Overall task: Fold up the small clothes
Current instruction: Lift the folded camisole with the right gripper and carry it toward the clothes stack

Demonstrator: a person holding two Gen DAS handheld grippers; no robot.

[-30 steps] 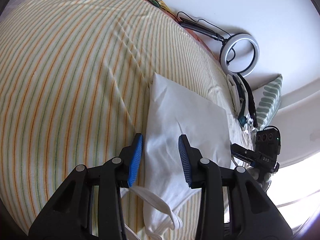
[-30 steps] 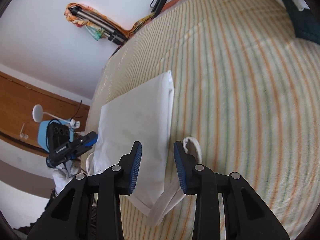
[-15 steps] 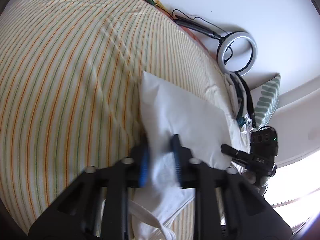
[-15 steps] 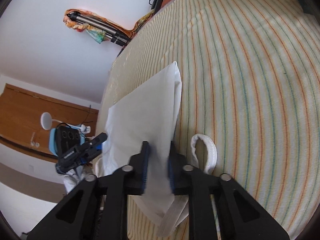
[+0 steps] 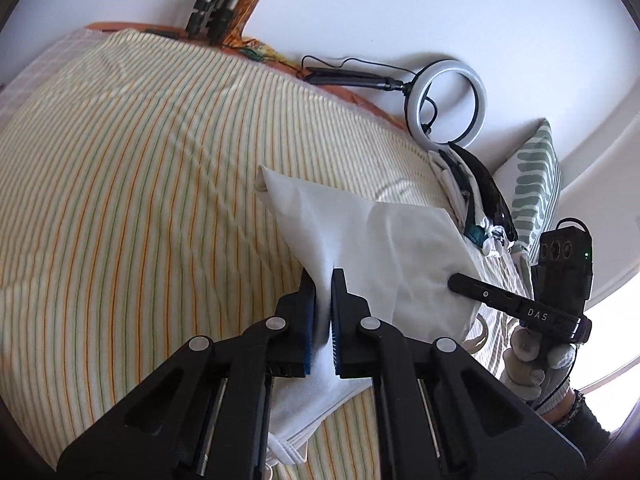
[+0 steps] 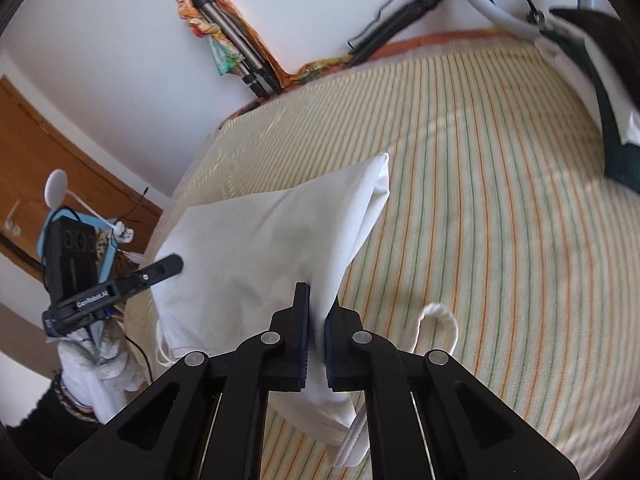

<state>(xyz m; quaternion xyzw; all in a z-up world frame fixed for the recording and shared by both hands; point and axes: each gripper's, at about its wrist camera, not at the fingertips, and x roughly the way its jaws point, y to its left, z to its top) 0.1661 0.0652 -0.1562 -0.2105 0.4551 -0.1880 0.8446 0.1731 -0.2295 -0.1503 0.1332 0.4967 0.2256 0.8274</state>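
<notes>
White garment (image 5: 384,248) pinched in left hand-held gripper (image 5: 323,280), opposite edge clamped by right hand-held gripper (image 6: 317,300), raised off striped bedspread (image 5: 140,184)

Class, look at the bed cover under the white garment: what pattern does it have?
The bed cover is cream with thin orange and green stripes, clearest in the left wrist view.

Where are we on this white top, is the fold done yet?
Not yet. Done: the white garment looks already narrowed to a rectangle on the striped bed. In hand: the left gripper and right gripper are each shut on its near edge, lifting it. Left: carry that edge over to the far end, release, then probably add it to the clothes pile.
</notes>
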